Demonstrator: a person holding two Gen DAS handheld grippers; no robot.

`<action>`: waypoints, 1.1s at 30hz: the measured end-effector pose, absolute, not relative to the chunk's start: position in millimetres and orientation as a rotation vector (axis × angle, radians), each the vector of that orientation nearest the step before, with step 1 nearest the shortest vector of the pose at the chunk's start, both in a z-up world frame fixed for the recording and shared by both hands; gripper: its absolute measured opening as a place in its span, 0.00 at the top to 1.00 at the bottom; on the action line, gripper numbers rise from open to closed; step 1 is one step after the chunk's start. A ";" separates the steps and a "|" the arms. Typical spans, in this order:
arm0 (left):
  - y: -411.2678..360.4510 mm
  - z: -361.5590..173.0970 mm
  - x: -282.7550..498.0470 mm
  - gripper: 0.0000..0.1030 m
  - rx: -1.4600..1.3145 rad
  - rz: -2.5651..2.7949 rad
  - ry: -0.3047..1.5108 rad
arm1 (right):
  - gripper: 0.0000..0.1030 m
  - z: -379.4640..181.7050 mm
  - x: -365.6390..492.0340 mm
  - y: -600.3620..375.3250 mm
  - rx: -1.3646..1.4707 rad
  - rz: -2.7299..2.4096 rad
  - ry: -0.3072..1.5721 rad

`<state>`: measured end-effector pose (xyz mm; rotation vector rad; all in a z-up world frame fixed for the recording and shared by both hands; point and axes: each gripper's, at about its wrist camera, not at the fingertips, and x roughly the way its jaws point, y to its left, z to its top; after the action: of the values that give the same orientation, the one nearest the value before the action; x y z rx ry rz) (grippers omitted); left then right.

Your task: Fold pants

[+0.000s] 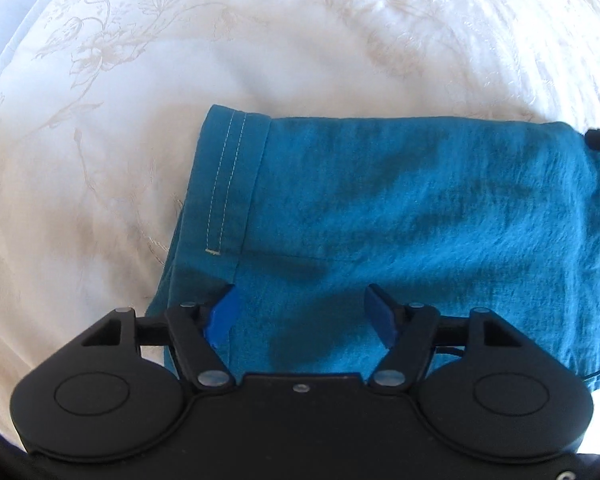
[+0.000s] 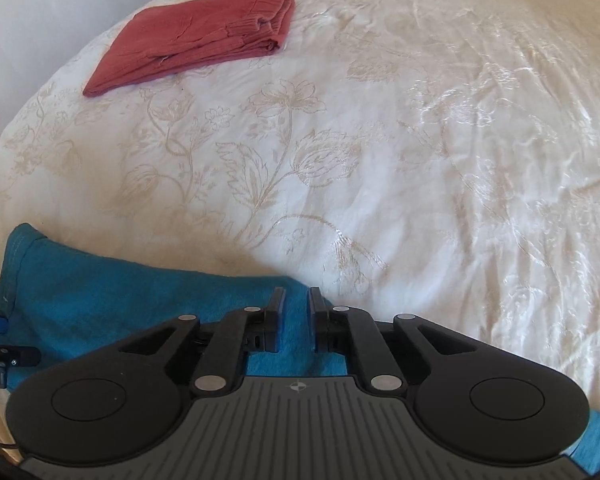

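Teal pants [image 1: 400, 208] lie on a bed's cream bedspread [image 2: 380, 140], which is embroidered with flowers; the stitched hem [image 1: 230, 176] of one leg forms the garment's left end in the left wrist view. The cloth appears doubled already, lying flat with only soft wrinkles. The left gripper [image 1: 302, 312] points down over the pants just beside the hem, its blue-padded fingers [image 1: 222, 320] standing wide apart with only flat cloth under the gap; nothing is pinched. The right gripper [image 2: 296, 312] is at the opposite end of the pants from the hem, its black fingers [image 2: 276, 320] drawn narrow with a slim gap; teal cloth shows in and below that gap, but whether a fold of it is actually pinched cannot be told from this view. A second garment, red and neatly folded [image 2: 196, 36], lies well beyond the teal pants, toward the far edge of the bed.

Judged step: between folds, with the left fingers free near the hem end and the right fingers closing at or near the other end. The next move probably calls for the left fingers to take the hem edge through all its layers, for the right fingers to secure a matching hold, and for one end to be carried over the other so the edges meet squarely without dragging the lower layer
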<state>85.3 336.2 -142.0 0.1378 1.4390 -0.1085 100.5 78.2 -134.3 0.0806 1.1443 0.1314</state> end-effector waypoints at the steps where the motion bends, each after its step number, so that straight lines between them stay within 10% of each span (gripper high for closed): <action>1: 335.6 -138.2 83.6 0.28 0.131 -0.115 1.428 | 0.87 -131.1 88.9 75.6 0.102 0.123 1.147; 13: 285.3 -122.6 54.5 0.28 0.197 -0.224 1.403 | 0.81 -167.0 -53.6 63.5 0.214 -0.034 1.367; 33: 69.5 -72.4 -4.7 0.28 0.250 -0.354 1.286 | 0.63 -96.9 -176.9 -182.7 0.427 -0.457 1.088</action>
<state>-4.7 69.5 -72.4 0.2496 1.2864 -0.3540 -176.9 -182.7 -96.9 0.4268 1.0882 -0.4571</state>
